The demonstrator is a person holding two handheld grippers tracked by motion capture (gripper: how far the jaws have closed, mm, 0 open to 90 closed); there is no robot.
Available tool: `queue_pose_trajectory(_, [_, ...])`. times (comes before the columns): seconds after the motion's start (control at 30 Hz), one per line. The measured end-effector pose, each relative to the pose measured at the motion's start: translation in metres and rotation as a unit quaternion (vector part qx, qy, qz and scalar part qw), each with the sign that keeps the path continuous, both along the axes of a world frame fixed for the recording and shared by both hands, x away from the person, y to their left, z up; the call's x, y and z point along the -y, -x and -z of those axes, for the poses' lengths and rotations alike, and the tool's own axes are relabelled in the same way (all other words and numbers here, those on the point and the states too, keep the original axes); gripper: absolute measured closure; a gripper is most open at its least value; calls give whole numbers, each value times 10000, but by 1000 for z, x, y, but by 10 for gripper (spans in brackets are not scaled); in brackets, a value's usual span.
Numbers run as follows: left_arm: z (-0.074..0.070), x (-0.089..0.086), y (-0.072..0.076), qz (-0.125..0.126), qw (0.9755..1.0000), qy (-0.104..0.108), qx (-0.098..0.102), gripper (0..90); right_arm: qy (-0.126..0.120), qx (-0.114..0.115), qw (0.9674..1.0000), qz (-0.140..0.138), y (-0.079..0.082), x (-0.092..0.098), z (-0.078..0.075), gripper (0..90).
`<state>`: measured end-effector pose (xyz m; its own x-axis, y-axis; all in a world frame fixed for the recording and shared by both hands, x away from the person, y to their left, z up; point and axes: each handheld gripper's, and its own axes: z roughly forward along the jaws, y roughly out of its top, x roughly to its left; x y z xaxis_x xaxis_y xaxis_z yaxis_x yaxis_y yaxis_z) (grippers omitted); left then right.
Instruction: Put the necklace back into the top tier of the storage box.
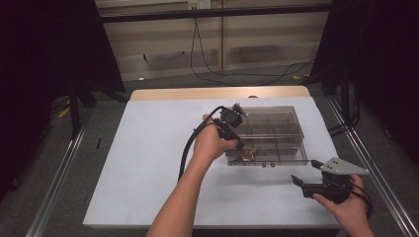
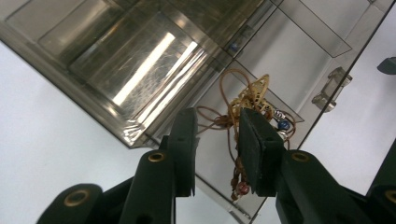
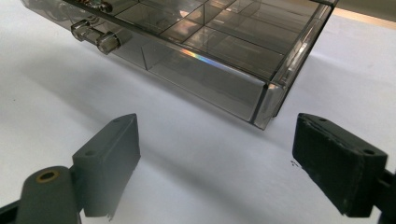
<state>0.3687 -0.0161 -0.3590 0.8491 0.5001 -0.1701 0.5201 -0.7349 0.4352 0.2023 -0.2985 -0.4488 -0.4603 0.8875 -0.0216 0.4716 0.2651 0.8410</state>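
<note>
just beyond my left gripper, in the near corner compartment of the smoked clear organiser box, lies the necklace: a tangle of thin brown cord with gold-coloured pieces and a few red and blue beads. the jaws point down into that compartment with a narrow gap between them, and some of the cord runs through the gap, though i can't see the pads pressing on it. from the high view, my left hand holds this gripper over the box's front left corner, right above the necklace.

off to the right and nearer me, my right gripper rests low over the white table cover, well apart from the necklace. its jaws stand wide with nothing between them, facing the box's front wall and its small clear latch.
</note>
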Motion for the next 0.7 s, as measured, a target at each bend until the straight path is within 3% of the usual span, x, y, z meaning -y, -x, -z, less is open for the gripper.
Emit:
queue_pose_trajectory(0.27, [-3, 3, -4, -120, 9998, 82, 124, 637, -11, -3, 10000, 14, 0, 1, 0, 148])
queue_pose_trajectory(0.7, [-10, 0, -17, -400, 9985, 197, 330, 661, 1, -35, 10000, -42, 0, -2, 1, 148])
